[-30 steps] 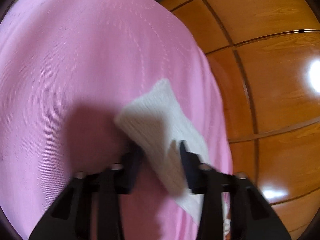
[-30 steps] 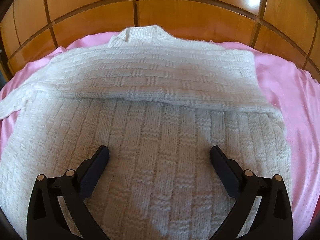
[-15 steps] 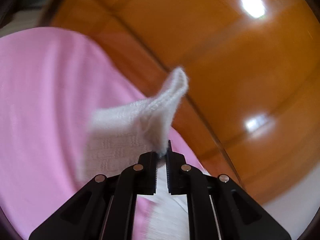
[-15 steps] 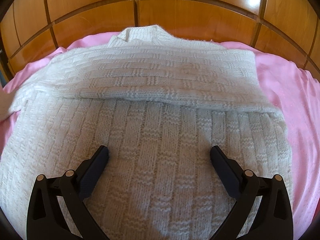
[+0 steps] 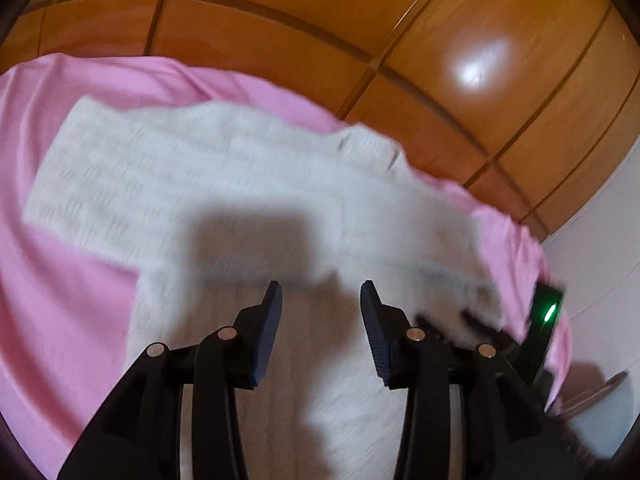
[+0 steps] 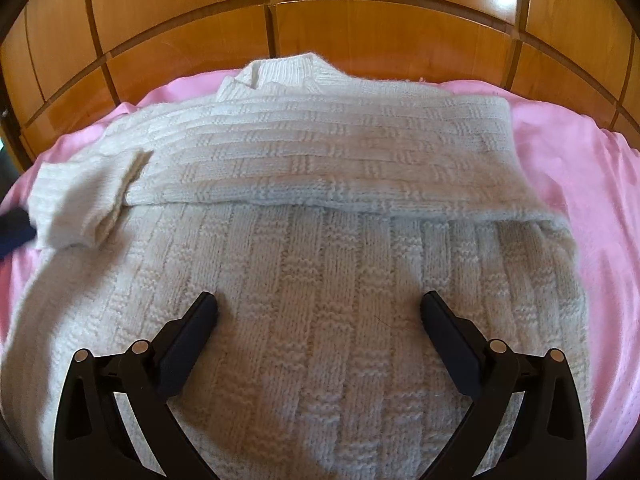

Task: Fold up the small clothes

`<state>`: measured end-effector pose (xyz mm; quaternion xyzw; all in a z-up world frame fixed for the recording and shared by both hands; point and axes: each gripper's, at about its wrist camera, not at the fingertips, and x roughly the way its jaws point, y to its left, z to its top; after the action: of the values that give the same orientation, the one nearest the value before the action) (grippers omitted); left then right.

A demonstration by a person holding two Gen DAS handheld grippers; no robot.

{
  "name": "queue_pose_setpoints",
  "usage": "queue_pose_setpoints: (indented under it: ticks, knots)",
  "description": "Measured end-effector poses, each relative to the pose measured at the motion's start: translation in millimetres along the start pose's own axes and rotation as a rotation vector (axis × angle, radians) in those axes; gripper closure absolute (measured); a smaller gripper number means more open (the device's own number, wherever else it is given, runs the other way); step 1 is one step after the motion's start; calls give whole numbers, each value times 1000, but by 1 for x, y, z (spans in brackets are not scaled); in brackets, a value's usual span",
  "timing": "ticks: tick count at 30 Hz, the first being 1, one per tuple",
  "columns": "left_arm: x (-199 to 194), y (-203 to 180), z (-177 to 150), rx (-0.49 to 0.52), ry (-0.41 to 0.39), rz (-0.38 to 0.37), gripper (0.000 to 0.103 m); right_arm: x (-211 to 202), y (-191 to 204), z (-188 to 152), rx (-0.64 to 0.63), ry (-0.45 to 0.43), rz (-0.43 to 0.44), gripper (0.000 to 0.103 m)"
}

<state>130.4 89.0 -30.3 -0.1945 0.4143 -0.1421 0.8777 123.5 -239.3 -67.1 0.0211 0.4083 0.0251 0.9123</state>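
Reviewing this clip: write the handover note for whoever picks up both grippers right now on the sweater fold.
Left gripper: open, holding nothing, over the white knit sweater.
Right gripper: open wide, empty, above the sweater's body.
Sweater lies on the pink sheet, collar toward the wooden panels.
Done: one sleeve is folded across the chest; the other sleeve's cuff is brought in onto the body's edge.
Left: lay that sleeve flat, then fold the body up.
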Motion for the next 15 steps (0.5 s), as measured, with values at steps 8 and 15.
queue_pose_setpoints:
  ticks: [8,15]
  knots:
    - [1,28,-51,-39,17,59,63,-7,40,31,40,77,349,47]
    - [6,37,-56,-46,5,28,63,35,112,58,-11,171,394,57]
